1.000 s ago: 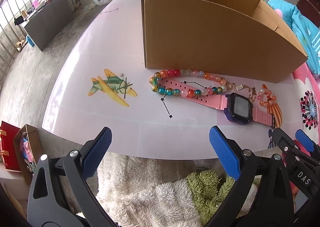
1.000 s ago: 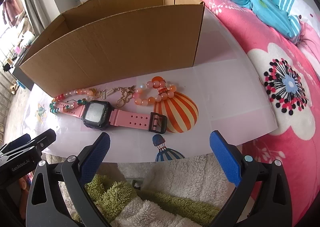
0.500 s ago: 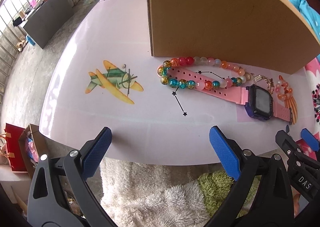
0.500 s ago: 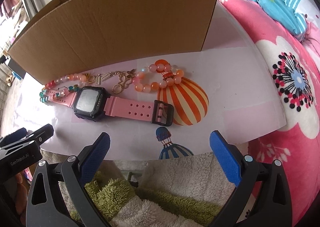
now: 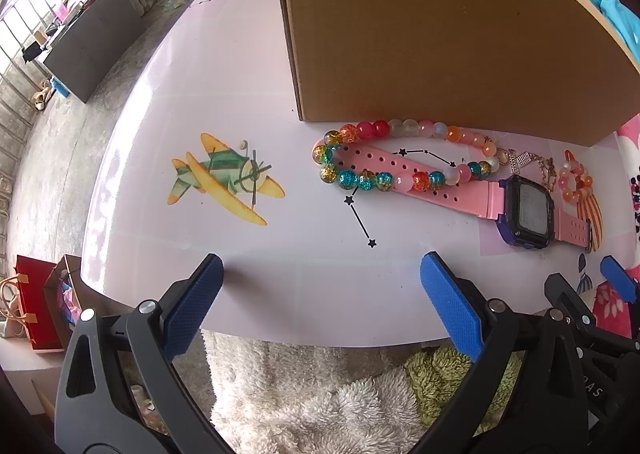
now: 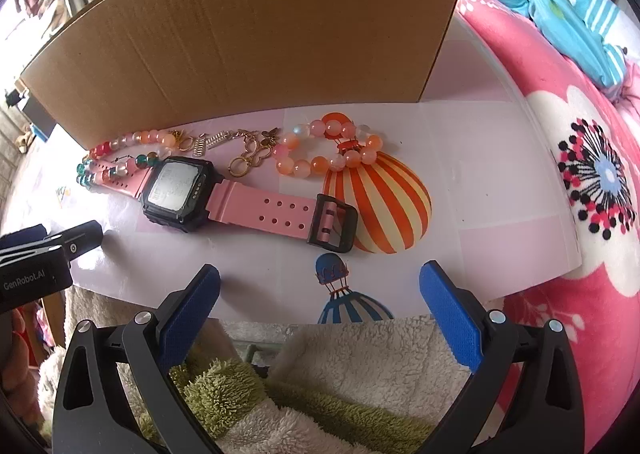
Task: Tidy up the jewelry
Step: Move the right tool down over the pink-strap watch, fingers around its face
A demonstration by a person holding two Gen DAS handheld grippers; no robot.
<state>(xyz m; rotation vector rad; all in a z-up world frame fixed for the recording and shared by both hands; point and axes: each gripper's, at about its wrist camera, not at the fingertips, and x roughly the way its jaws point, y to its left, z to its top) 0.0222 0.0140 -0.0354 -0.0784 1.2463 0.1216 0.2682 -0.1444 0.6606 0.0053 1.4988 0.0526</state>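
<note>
Start step: nothing picked up yet. Pink watch (image 6: 208,195), bead bracelets (image 5: 400,157), gold chain (image 6: 248,149) lie on worktop (image 5: 248,93) beside cardboard box (image 6: 256,37). Left gripper (image 5: 320,286), right gripper (image 6: 320,290): jaws wide apart, empty. Next: reach, pinch one piece, lift into box.

Both grippers hang side by side, the left gripper (image 5: 320,294) and right gripper (image 6: 319,292) each gaping wide and holding nothing.
</note>
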